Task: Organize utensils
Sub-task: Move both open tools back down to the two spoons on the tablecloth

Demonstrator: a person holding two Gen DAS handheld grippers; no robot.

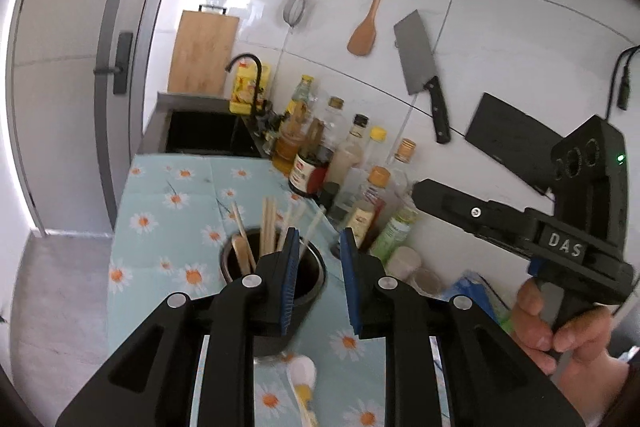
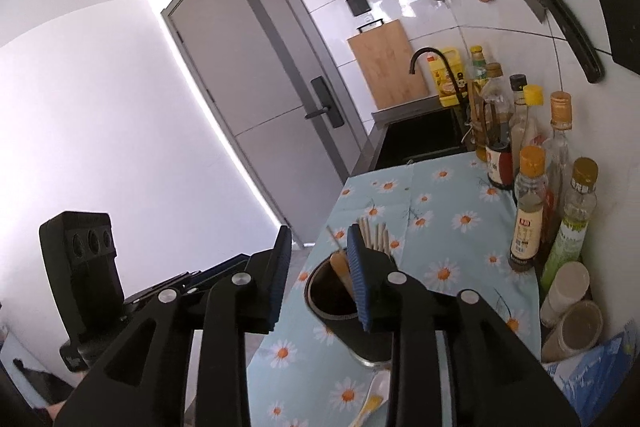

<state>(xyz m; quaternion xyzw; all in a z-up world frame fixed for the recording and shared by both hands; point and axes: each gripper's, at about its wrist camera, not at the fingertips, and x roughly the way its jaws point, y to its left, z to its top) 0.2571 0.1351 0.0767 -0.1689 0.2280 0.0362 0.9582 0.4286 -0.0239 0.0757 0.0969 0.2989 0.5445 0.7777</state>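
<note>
A dark round utensil holder point(image 1: 310, 277) stands on the daisy-print counter and holds several chopsticks point(image 1: 269, 223) and a wooden spatula point(image 1: 245, 253). It also shows in the right wrist view point(image 2: 332, 297). A white spoon point(image 1: 303, 373) with something yellow lies on the cloth just in front of the holder; it shows in the right wrist view point(image 2: 376, 393) too. My left gripper point(image 1: 319, 255) is open and empty above the holder. My right gripper point(image 2: 316, 255) is open and empty, above the holder's left rim. The right gripper's body point(image 1: 560, 227) appears at the right of the left wrist view.
Several sauce and oil bottles point(image 1: 320, 151) line the tiled wall at the right. Two paper cups point(image 2: 572, 311) and a blue packet point(image 2: 596, 371) sit near them. A black sink point(image 1: 200, 131) with faucet lies beyond the cloth. A cleaver point(image 1: 420, 67), wooden spatula and strainer hang on the wall.
</note>
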